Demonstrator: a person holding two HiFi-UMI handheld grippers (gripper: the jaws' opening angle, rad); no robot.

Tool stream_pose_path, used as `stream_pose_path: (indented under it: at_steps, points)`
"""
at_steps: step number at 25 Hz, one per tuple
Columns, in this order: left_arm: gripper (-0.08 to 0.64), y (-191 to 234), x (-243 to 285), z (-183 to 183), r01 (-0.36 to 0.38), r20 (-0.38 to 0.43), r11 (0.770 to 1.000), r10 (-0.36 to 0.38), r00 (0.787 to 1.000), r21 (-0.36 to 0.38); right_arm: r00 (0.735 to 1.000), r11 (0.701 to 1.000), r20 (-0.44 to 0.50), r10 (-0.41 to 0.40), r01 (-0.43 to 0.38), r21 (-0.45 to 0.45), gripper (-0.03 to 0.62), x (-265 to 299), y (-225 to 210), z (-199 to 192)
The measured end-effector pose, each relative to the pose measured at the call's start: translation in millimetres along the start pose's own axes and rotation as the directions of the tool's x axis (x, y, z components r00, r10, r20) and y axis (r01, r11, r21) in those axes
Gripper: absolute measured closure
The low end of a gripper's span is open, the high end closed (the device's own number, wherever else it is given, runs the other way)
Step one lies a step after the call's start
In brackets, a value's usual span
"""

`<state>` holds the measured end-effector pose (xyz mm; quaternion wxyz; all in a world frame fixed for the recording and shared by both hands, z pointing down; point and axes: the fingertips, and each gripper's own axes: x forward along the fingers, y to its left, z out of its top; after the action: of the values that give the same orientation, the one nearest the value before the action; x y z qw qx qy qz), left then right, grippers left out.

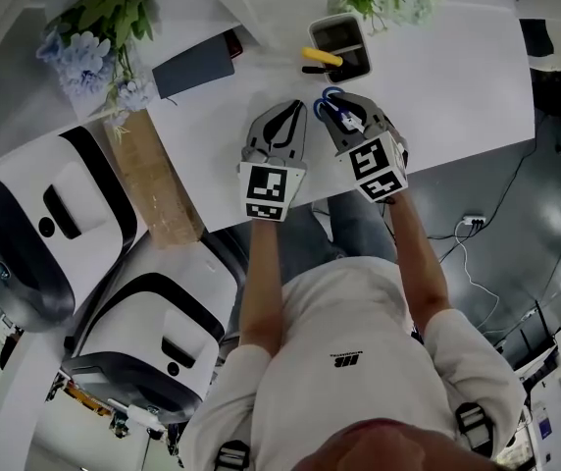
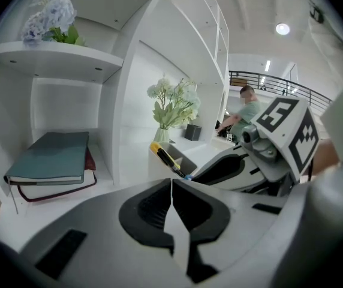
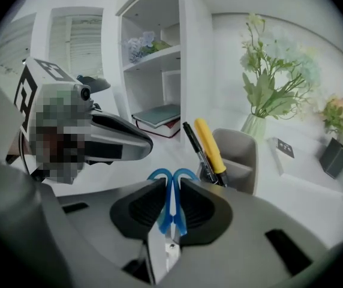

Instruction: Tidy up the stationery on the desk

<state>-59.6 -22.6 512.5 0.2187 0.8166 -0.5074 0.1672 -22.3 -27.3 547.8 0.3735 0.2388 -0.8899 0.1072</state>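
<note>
Right tool [image 3: 170, 191] pinches the blue-handled scissors [image 3: 172, 212], loops leading, just short of the grey pen holder [image 3: 243, 152] on the worktop [image 1: 457, 86]; left tool [image 2: 171, 203] is pressed together, empty. Recommended: hold the pinch firm, carry the scissors over the holder's free side, clear of the pens [image 3: 210, 146], and release only once seated.
</note>
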Motion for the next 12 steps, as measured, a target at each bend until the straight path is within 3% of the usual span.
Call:
stream_pose_path:
  at_steps: [12]
  points:
    - [0.56,-13,-8,30,0.021,0.041,0.999,-0.023,0.999,0.04,0.989,0.997,0.129,-0.072,0.066,0.049,0.534,-46,-12,38]
